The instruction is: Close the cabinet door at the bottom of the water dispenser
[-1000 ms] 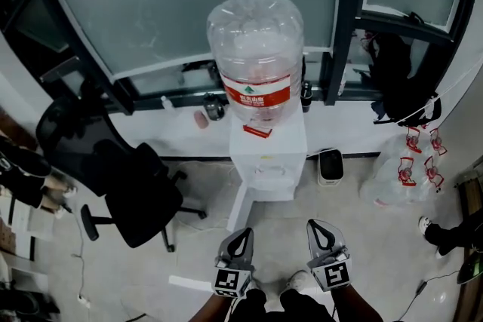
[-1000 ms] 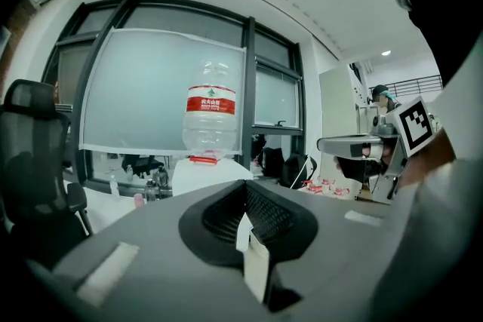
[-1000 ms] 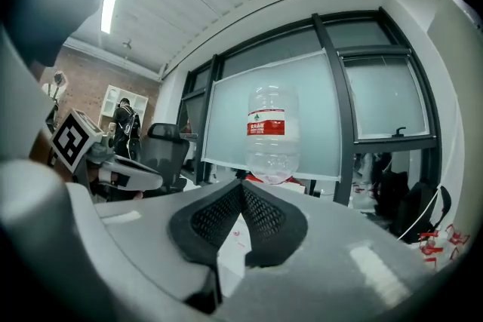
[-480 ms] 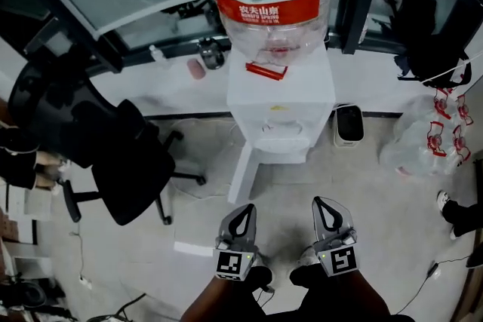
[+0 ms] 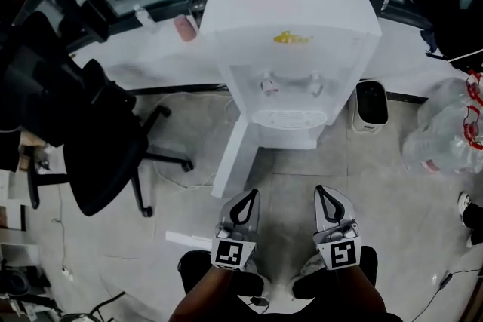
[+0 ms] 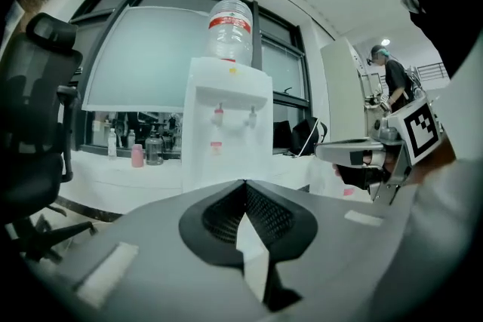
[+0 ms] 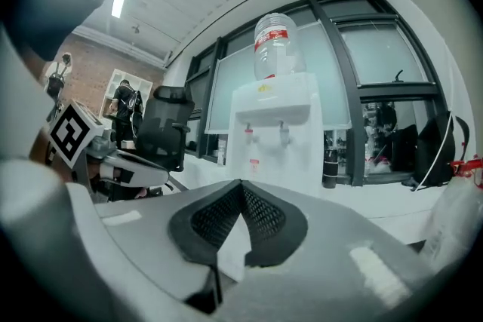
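Observation:
The white water dispenser [image 5: 290,49] stands straight ahead, with its two taps and drip tray facing me. Its bottom cabinet door [image 5: 232,162] hangs open, swung out toward the left over the floor. My left gripper [image 5: 247,194] and right gripper [image 5: 323,191] are side by side low in the head view, short of the dispenser and touching nothing. In the left gripper view the left gripper [image 6: 243,183] has its jaws together and empty, with the dispenser [image 6: 226,124] beyond. The right gripper [image 7: 240,182] is likewise shut and empty, facing the dispenser [image 7: 272,132].
A black office chair [image 5: 83,139] stands at the left. Right of the dispenser are a small white box [image 5: 370,105] and a clear plastic bag [image 5: 445,139]. A white ledge [image 5: 162,56] with a pink cup [image 5: 183,28] runs behind. A white strip [image 5: 189,240] lies on the floor.
Both grippers and the head camera have sunk lower. The dispenser now fills more of the view and its bottle has slid out of the top. The jaws stay shut.

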`<action>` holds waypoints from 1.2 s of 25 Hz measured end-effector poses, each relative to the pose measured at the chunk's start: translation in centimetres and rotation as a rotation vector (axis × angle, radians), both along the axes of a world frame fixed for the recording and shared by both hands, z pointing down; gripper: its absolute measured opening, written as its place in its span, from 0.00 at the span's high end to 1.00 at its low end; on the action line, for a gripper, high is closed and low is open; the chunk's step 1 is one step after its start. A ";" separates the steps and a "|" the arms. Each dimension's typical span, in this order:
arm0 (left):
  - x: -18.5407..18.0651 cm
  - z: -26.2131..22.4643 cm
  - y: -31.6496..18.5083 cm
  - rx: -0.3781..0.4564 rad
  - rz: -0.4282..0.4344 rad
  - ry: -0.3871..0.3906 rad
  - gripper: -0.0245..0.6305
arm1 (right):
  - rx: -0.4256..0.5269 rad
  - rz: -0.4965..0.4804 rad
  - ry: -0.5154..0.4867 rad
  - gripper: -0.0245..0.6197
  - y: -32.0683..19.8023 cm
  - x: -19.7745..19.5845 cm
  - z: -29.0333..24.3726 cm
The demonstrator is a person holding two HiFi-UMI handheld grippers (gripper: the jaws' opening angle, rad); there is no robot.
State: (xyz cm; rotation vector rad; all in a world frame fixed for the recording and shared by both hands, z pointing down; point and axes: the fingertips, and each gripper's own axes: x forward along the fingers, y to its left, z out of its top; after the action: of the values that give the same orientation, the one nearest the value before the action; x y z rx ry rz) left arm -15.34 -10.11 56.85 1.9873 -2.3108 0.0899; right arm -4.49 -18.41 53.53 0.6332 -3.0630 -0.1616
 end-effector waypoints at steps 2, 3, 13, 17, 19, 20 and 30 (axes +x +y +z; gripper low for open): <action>-0.8 2.9 -0.6 0.008 -0.009 -0.032 0.93 | 0.028 0.015 -0.002 0.96 -0.9 -0.2 2.9; -1.2 4.1 -0.8 0.014 -0.021 -0.038 0.93 | 0.039 0.026 0.001 0.96 -1.4 -0.2 4.3; -1.3 10.7 -1.0 0.075 -0.023 -0.054 0.93 | 0.109 0.014 0.028 0.96 -2.2 -2.0 11.4; -1.4 10.0 0.3 0.083 -0.035 -0.048 0.93 | 0.089 -0.003 -0.005 0.96 -1.4 -2.7 10.8; -1.7 9.9 1.0 0.088 -0.045 -0.049 0.93 | 0.098 -0.024 0.009 0.96 -0.9 -3.2 11.2; -2.0 10.0 1.3 0.087 -0.053 -0.049 0.93 | 0.101 -0.039 0.015 0.96 -0.6 -3.6 11.4; -5.0 9.2 5.3 0.121 -0.163 -0.035 0.81 | 0.078 -0.170 0.027 0.96 2.8 -6.6 12.7</action>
State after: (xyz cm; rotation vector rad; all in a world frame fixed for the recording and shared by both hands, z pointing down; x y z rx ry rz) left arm -20.37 -4.83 66.04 1.8536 -2.5475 -0.0278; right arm -11.06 -15.58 66.19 0.3680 -3.0947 -0.2906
